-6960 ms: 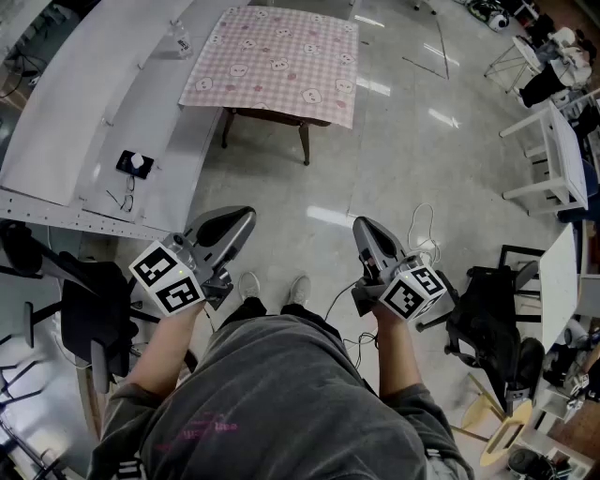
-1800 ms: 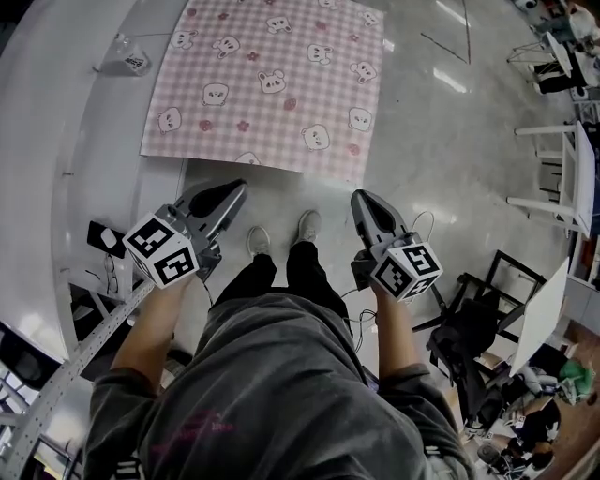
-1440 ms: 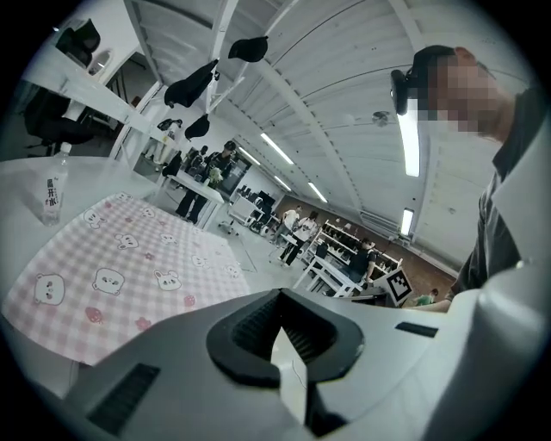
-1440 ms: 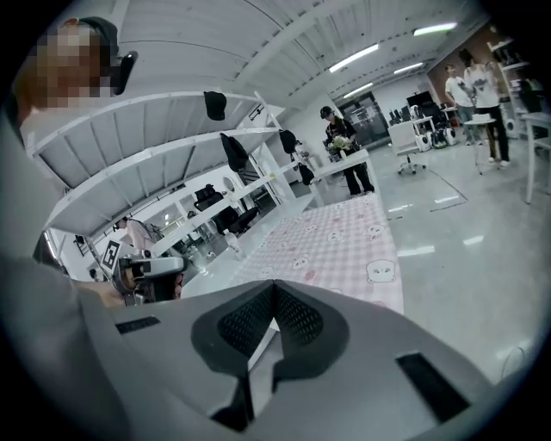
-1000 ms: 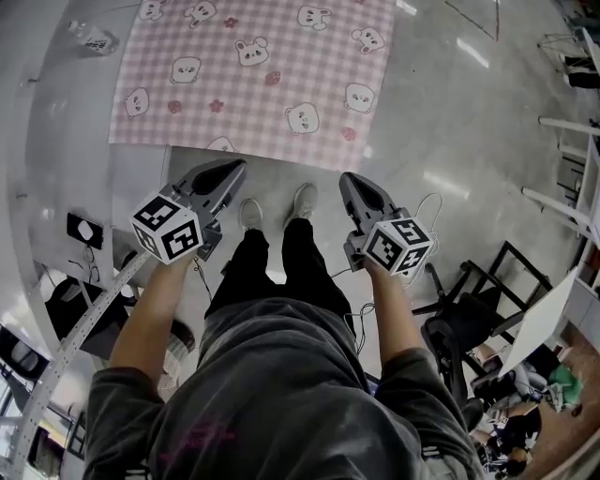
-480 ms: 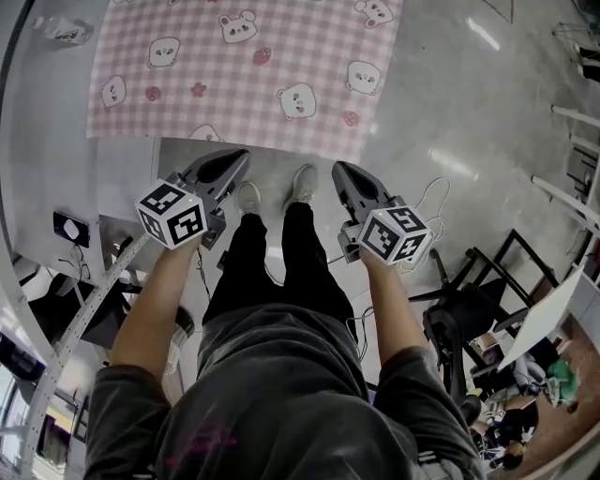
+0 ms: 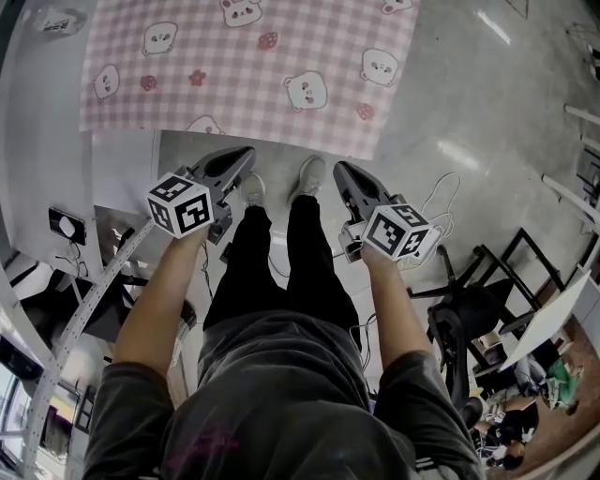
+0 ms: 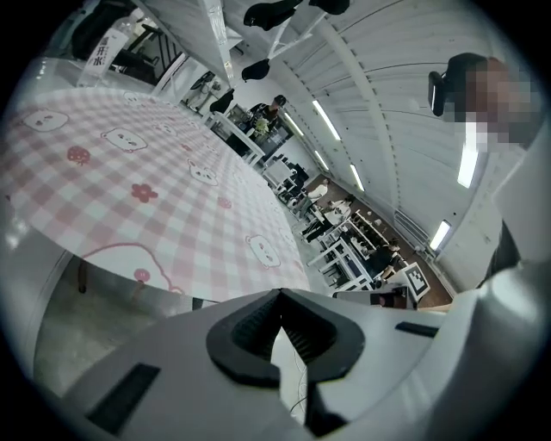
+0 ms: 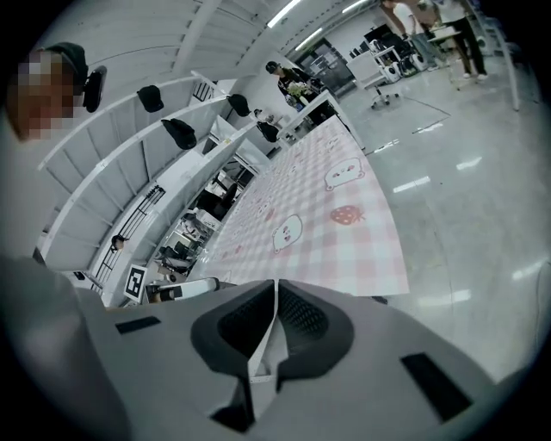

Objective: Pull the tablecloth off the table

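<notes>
A pink checked tablecloth with bear and strawberry prints covers a small table ahead of me; its near hem hangs just beyond both grippers. My left gripper is shut and empty, short of the hem's left part. My right gripper is also shut and empty, below the hem's right corner. In the left gripper view the tablecloth spreads ahead of the left gripper. In the right gripper view the tablecloth lies beyond the right gripper, its corner to the right.
A long white bench runs along the left, touching the table. A water bottle stands on it at the far left. A black chair and white tables stand to the right. Cables lie on the floor.
I have walked up to the table over the last seconds; the tablecloth's near edge now lies just ahead of both grippers. Both stay shut and level.
</notes>
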{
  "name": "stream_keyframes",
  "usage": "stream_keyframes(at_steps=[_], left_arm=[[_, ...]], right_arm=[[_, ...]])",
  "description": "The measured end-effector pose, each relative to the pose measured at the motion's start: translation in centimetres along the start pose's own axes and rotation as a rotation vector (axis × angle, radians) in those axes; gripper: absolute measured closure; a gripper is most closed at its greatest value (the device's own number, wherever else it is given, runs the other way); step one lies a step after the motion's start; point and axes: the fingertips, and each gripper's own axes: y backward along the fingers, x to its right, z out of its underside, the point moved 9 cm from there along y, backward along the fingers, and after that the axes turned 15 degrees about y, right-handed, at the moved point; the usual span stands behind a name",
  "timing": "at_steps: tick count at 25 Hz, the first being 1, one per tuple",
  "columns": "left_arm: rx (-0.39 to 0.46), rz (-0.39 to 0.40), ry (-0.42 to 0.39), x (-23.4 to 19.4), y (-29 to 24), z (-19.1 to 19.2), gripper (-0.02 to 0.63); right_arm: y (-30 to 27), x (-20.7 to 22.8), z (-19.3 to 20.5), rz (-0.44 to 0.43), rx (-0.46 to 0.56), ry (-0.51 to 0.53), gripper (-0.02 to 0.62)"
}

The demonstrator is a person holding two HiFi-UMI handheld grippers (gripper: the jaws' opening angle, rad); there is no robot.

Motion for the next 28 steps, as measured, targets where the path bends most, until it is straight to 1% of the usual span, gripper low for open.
stream_keyframes(at_steps=[4, 11, 12, 15, 16, 20, 25, 28], left_arm=[[0.001, -0.014, 0.019, -2.0, -0.5, 0.4, 0.607], [-0.015, -0.026, 0.052, -4.3, -1.5, 1.4, 0.541], [-0.015, -0.020, 0.063, -4.6, -1.7, 1.5, 0.530], [-0.009, 0.008, 0.105, -5.2, -2.3, 1.8, 0.500], [-0.005, 0.017, 0.116, -5.4, -2.4, 1.8, 0.493], [0.001, 0.043, 0.141, -6.0, -2.7, 1.8, 0.470], [0.025, 0.102, 0.191, -6.2, -3.1, 1.1, 0.453], [0.025, 0.112, 0.199, -6.4, -3.3, 0.7, 0.453]], right_arm=[[-0.9, 0.9, 1.5, 0.013, -0.003, -0.029, 0.598], [-1.9, 2.0, 3.4, 0.018, 0.018, -0.102, 0.595], [-2.1, 2.2, 3.7, 0.016, 0.023, -0.115, 0.594], [-2.6, 3.0, 4.1, 0.000, 0.052, -0.158, 0.561], [-2.7, 3.2, 4.2, -0.009, 0.063, -0.172, 0.560], [-3.3, 3.1, 4.5, -0.059, 0.096, -0.232, 0.517], [-3.7, 3.5, 4.3, -0.070, 0.124, -0.264, 0.508], [-4.0, 3.6, 4.5, -0.075, 0.133, -0.286, 0.508]])
